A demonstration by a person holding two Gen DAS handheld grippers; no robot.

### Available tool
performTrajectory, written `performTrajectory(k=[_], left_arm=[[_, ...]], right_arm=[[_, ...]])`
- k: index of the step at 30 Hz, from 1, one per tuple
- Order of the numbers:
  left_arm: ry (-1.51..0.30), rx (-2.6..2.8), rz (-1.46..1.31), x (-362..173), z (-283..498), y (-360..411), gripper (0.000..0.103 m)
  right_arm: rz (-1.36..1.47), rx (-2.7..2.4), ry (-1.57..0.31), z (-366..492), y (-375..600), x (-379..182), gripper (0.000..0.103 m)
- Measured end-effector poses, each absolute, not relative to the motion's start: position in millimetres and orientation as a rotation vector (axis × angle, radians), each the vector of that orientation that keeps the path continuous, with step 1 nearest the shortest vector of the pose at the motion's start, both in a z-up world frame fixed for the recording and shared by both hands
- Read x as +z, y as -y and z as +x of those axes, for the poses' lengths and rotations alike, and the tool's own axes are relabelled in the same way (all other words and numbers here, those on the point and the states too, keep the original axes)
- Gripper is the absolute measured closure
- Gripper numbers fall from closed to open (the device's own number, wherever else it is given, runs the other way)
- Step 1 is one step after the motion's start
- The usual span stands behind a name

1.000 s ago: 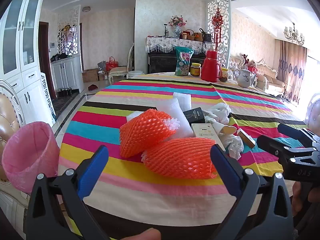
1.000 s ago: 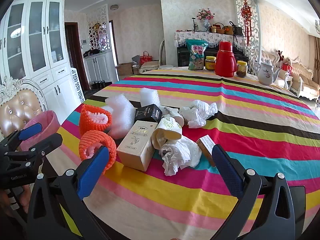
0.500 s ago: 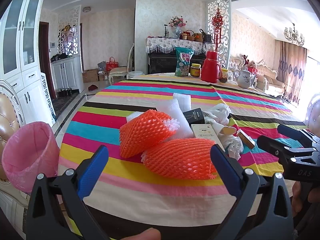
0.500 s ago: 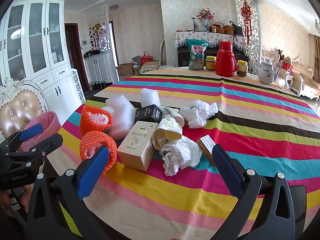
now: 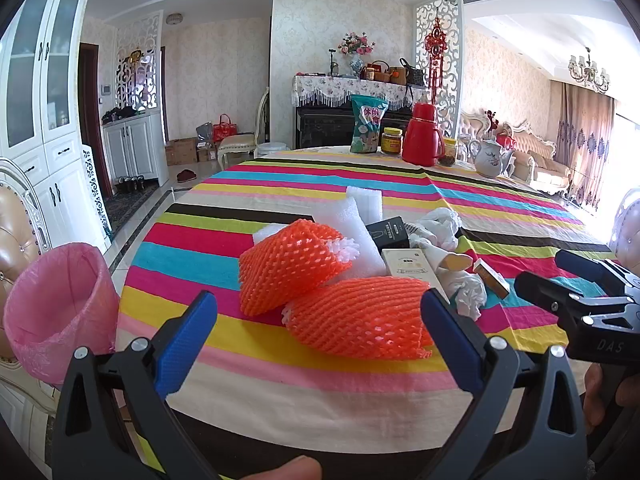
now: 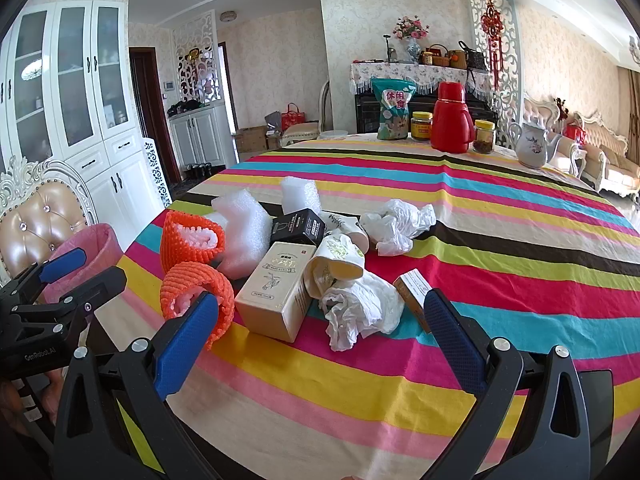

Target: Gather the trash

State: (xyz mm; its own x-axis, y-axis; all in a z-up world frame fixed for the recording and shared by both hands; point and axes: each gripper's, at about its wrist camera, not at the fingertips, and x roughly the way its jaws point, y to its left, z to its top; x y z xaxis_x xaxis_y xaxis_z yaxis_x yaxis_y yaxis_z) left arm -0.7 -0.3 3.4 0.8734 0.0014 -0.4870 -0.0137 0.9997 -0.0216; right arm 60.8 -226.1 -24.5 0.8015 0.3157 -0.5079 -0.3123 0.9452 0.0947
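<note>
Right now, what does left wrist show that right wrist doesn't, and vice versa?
Left wrist only: the chandelier, and the pink-lined bin in full, standing beside the table edge; the right gripper enters from the right.

Right wrist only: the paper cup's open mouth and the beige box's printed front, plus the left gripper at the left.

Both: the two orange foam nets, white foam, crumpled tissues, and the red thermos at the far end. Both grippers are open and empty.

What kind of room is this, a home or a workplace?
Most likely a home's dining and living area: a large table with a striped tablecloth, white glass-door cabinets, an ornate sofa, and a chandelier beyond.
</note>
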Motion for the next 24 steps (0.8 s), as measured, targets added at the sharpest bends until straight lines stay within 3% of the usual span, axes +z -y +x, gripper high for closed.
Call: performTrajectory(k=[24], left_arm=[[-0.505,0.008,-0.029,3.3,-1.3,0.0,0.004]], right_arm=[[0.010,0.338,-0.548,61.2,227.0,-25.3,0.007]])
